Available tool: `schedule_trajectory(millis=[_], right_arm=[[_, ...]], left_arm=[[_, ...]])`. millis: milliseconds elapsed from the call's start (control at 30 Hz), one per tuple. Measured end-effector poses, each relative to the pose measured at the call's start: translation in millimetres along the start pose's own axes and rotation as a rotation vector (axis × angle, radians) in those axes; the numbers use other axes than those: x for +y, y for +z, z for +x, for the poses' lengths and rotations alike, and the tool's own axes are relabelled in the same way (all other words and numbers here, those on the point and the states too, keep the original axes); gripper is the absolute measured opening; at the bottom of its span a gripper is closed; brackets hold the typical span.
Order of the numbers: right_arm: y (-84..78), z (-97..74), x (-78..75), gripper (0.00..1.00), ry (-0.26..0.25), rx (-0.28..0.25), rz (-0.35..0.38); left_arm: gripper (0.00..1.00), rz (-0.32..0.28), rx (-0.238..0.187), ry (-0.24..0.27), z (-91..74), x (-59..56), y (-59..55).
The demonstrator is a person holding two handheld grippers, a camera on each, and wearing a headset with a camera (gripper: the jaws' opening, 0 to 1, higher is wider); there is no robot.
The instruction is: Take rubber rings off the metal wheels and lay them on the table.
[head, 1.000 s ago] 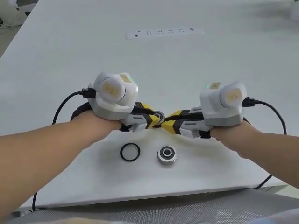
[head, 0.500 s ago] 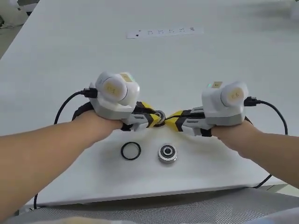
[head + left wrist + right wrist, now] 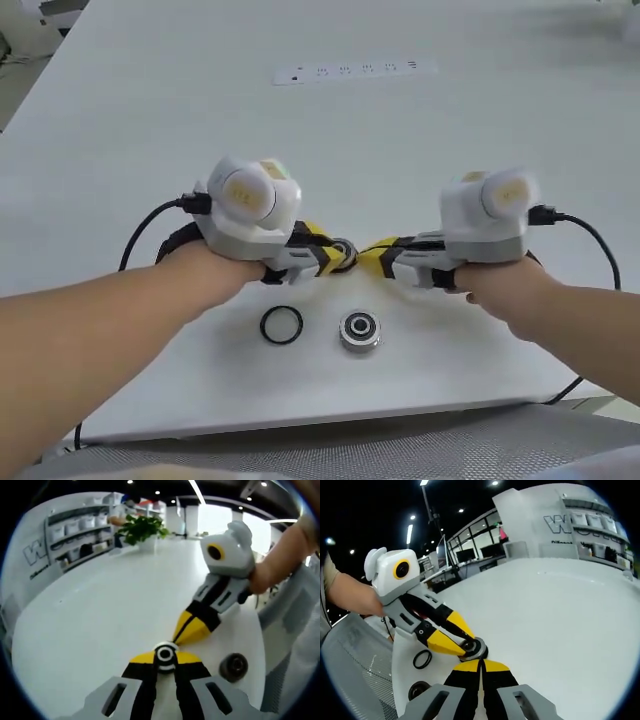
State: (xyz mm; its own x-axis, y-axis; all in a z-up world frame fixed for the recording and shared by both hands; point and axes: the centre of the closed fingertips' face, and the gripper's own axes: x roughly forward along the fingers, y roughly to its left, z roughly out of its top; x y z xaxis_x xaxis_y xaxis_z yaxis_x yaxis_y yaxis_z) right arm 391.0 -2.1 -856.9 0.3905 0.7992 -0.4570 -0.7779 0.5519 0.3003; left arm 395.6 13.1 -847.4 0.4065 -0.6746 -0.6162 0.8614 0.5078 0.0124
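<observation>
Slightly higher and further right than a second ago, the right gripper (image 3: 368, 256) now has its housing rolled a little, while the left gripper (image 3: 333, 256) has hardly shifted. Both meet tip to tip above the white bench (image 3: 450, 120). The left gripper is clamped on a small metal wheel (image 3: 343, 249), held clear of the bench. The right gripper's jaws are pressed together with their tips at the wheel's rim; whether they nip its rubber cannot be told. Just below them on the bench lie a loose rubber ring (image 3: 281, 325) and, beside it but apart, a second metal wheel (image 3: 359, 330). A power strip (image 3: 355, 70) lies far back.
</observation>
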Motion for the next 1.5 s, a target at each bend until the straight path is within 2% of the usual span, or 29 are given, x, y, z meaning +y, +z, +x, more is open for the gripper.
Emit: schedule_trajectory(millis=[233,667,1300,1433,1467,1500], right_arm=[[6.3,-0.5,2.4,0.00,0.009,-0.037,0.078],[7.6,-2.3,7.3,0.00,0.027,-0.059,0.154],[10.9,-2.0,17.6,0.00,0.060,-0.069,0.175],[12.7,-1.1,23.9,0.00,0.087,-0.071,0.171],[19.2,-1.2,31.0,0.00,0.125,-0.100,0.173],[16.1,-1.4,27.6,0.00,0.099,-0.077,0.176]], left_arm=[[0.13,0.002,0.005,0.008,-0.7,-2.8,0.7],[0.13,-0.002,0.010,0.021,-1.2,-4.7,1.2],[0.12,0.029,0.012,0.036,-0.4,-3.2,-1.1],[0.12,0.034,0.016,0.035,0.5,-2.7,-1.7],[0.12,0.035,0.015,0.035,0.5,-3.1,-1.3],[0.12,0.035,0.015,0.036,0.2,-3.2,-1.1]])
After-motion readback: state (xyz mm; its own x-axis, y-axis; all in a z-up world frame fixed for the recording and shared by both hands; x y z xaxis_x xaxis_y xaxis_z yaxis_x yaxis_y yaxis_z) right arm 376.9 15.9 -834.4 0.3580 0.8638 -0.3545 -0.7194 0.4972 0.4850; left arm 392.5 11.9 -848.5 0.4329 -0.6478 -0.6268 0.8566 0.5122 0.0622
